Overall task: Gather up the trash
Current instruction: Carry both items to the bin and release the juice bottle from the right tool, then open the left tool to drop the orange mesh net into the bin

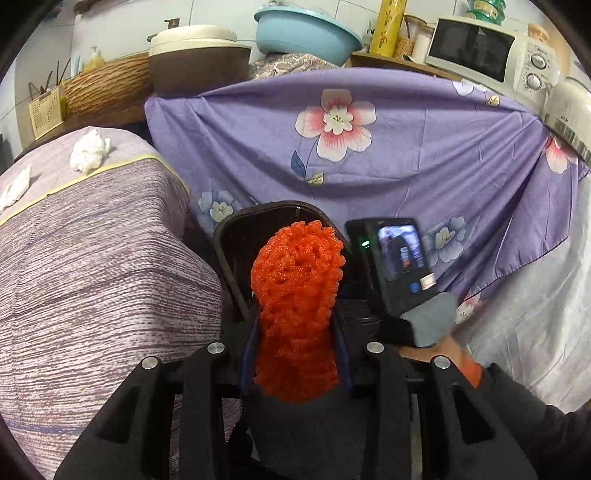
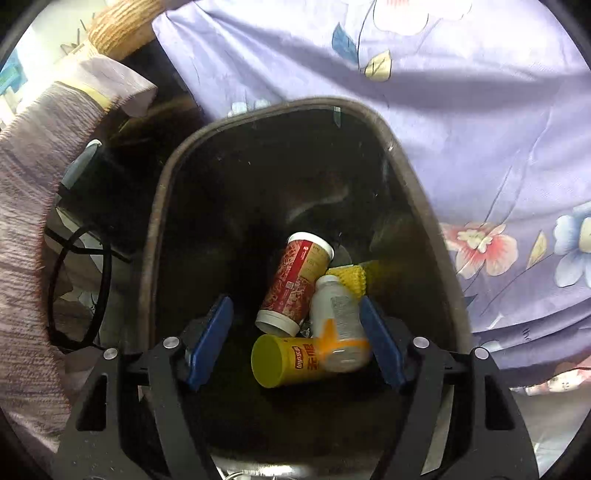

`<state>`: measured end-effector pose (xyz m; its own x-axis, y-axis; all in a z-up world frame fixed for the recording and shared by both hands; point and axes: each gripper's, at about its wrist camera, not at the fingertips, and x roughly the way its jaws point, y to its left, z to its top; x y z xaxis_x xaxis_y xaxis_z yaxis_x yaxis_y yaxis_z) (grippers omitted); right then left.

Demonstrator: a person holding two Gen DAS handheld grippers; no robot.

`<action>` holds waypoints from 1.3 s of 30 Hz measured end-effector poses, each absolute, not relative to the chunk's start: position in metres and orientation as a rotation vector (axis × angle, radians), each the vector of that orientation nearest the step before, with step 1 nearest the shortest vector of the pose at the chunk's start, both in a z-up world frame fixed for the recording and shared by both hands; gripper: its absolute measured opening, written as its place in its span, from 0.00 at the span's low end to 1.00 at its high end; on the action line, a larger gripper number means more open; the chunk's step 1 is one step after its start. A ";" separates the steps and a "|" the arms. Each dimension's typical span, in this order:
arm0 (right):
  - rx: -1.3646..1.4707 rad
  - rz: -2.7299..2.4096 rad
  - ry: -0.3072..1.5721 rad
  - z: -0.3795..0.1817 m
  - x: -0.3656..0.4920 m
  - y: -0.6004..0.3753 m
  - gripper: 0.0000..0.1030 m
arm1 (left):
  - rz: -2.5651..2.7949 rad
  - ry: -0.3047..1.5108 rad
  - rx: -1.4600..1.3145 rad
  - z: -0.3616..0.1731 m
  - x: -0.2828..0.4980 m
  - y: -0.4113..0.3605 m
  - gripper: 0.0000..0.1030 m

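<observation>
My left gripper (image 1: 295, 325) is shut on an orange foam net (image 1: 297, 291) and holds it above the open black trash bin (image 1: 236, 236). My right gripper (image 2: 295, 332) is open and empty, over the bin's mouth (image 2: 162, 206). Inside the bin lie a red paper cup (image 2: 295, 280), a white bottle with an orange label (image 2: 338, 325), a yellow Lay's can (image 2: 284, 360) and a yellow foam net (image 2: 354, 277). Two crumpled white tissues (image 1: 88, 151) (image 1: 16, 188) lie on the striped cloth-covered surface (image 1: 92, 258) at the left. The right gripper's camera body (image 1: 399, 266) shows beside the bin.
A purple floral cloth (image 1: 369, 147) hangs behind the bin. On the shelf above stand a brown pot (image 1: 195, 59), a blue basin (image 1: 303, 33), a wicker basket (image 1: 107, 85) and a microwave (image 1: 487, 51). Black cables (image 2: 77, 288) lie left of the bin.
</observation>
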<state>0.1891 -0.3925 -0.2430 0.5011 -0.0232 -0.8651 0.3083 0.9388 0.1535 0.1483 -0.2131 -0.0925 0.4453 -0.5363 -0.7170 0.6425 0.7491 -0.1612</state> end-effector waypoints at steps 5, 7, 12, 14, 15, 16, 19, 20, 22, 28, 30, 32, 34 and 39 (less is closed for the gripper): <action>0.249 -0.237 0.972 -0.212 0.166 -0.391 0.69 | -0.737 0.874 0.181 -0.113 0.156 -0.232 0.34; 0.231 -0.253 0.949 -0.202 0.154 -0.395 0.69 | -0.736 0.900 0.192 -0.126 0.163 -0.241 0.34; 0.233 -0.302 0.910 -0.187 0.128 -0.417 0.71 | -0.714 0.981 0.206 -0.158 0.183 -0.262 0.34; 0.244 -0.315 0.905 -0.184 0.118 -0.425 0.71 | -0.704 1.005 0.227 -0.171 0.190 -0.272 0.34; 0.243 -0.319 0.904 -0.184 0.116 -0.427 0.71 | -0.701 1.014 0.244 -0.178 0.195 -0.278 0.34; 0.245 -0.328 0.901 -0.184 0.112 -0.430 0.71 | -0.702 1.027 0.257 -0.184 0.199 -0.283 0.34; 0.275 -0.345 0.909 -0.186 0.106 -0.435 0.71 | -0.695 1.060 0.286 -0.199 0.207 -0.295 0.34; 0.281 -0.349 0.907 -0.186 0.103 -0.437 0.71 | -0.695 1.072 0.299 -0.204 0.209 -0.299 0.34; 0.277 -0.363 0.903 -0.186 0.098 -0.437 0.71 | -0.694 1.080 0.329 -0.212 0.212 -0.308 0.34; 0.274 -0.393 0.897 -0.185 0.087 -0.443 0.71 | -0.704 1.059 0.377 -0.223 0.210 -0.323 0.41; 0.276 -0.399 0.896 -0.185 0.085 -0.444 0.71 | -0.701 1.058 0.386 -0.222 0.211 -0.326 0.55; 0.277 -0.404 0.896 -0.185 0.083 -0.446 0.71 | -0.701 1.039 0.383 -0.219 0.209 -0.325 0.61; 0.276 -0.410 0.893 -0.183 0.081 -0.446 0.71 | -0.709 1.027 0.380 -0.214 0.209 -0.327 0.64; 0.282 -0.425 0.885 -0.181 0.079 -0.448 0.71 | -0.714 0.988 0.354 -0.201 0.206 -0.322 0.75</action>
<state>0.0789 -0.4482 -0.1809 0.5583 -0.2407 -0.7939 0.4690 0.8809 0.0628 0.2062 -0.3215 -0.2012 0.3517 -0.3840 -0.8537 0.6895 0.7231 -0.0412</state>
